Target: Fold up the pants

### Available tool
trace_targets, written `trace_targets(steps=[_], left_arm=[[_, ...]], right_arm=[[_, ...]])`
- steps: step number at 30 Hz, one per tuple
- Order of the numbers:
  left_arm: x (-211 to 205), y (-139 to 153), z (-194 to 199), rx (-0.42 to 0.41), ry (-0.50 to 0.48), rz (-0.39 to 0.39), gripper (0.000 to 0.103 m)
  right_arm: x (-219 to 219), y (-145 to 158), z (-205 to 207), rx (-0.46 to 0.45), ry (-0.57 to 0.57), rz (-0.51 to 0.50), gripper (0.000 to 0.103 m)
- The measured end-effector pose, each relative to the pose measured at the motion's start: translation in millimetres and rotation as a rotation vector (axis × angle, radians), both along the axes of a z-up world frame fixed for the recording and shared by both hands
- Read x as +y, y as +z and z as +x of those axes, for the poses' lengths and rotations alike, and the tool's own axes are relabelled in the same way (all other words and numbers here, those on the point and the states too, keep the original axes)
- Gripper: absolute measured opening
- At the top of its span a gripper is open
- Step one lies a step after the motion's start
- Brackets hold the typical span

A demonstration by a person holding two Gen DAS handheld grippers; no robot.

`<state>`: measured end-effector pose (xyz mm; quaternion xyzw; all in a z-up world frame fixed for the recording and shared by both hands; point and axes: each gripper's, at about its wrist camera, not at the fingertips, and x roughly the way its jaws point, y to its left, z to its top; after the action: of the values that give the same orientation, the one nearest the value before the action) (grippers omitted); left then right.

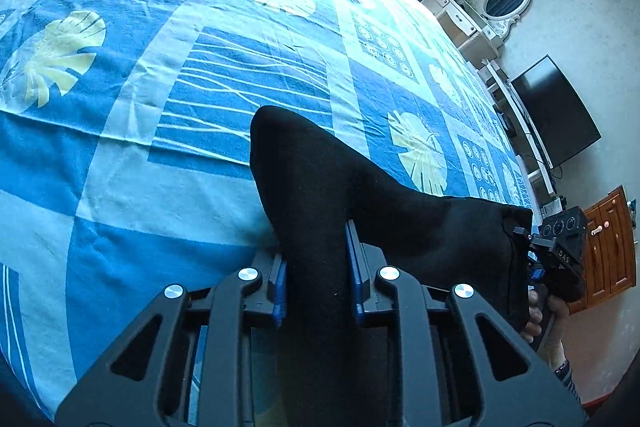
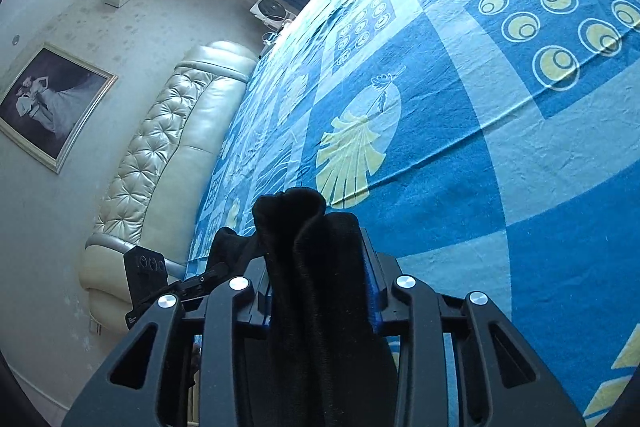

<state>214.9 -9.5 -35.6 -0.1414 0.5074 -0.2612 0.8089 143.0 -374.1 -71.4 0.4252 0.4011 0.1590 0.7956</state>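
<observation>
The black pants (image 1: pixel 360 195) hang stretched between both grippers above a bed with a blue patterned sheet (image 1: pixel 160 87). My left gripper (image 1: pixel 316 251) is shut on one bunched end of the pants. My right gripper (image 2: pixel 320 247) is shut on the other bunched end (image 2: pixel 312 267). In the left wrist view the right gripper (image 1: pixel 560 247) shows at the far right, with the cloth running to it. In the right wrist view the left gripper (image 2: pixel 180 283) shows at the lower left. The lower part of the pants is hidden below both grippers.
The bed sheet (image 2: pixel 480 147) fills most of both views. A tufted cream headboard (image 2: pixel 160 155) stands along one side. A dresser with an oval mirror (image 1: pixel 480 11), a dark TV (image 1: pixel 556 111) and a wooden cabinet (image 1: pixel 608 251) stand by the wall.
</observation>
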Motion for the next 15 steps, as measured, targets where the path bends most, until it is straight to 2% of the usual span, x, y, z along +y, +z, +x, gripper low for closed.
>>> trace_targets(steps=[8,12,15], left_arm=[[1.3,-2.7,59.2,0.003,0.041,0.042,0.023],[2.9,-13.7,69.6,0.031,0.047,0.039,0.023],[3.3,-16.7,69.1,0.025,0.047,0.028,0.024]], right_arm=[[3.8,-6.2,54.6,0.018,-0.001,-0.004,0.034],[0.0,-24.3,64.1,0.081,-0.007,-0.005,0.034],[-5.6,-37.0,60.5,0.096,-0.017,0.039,0.034]])
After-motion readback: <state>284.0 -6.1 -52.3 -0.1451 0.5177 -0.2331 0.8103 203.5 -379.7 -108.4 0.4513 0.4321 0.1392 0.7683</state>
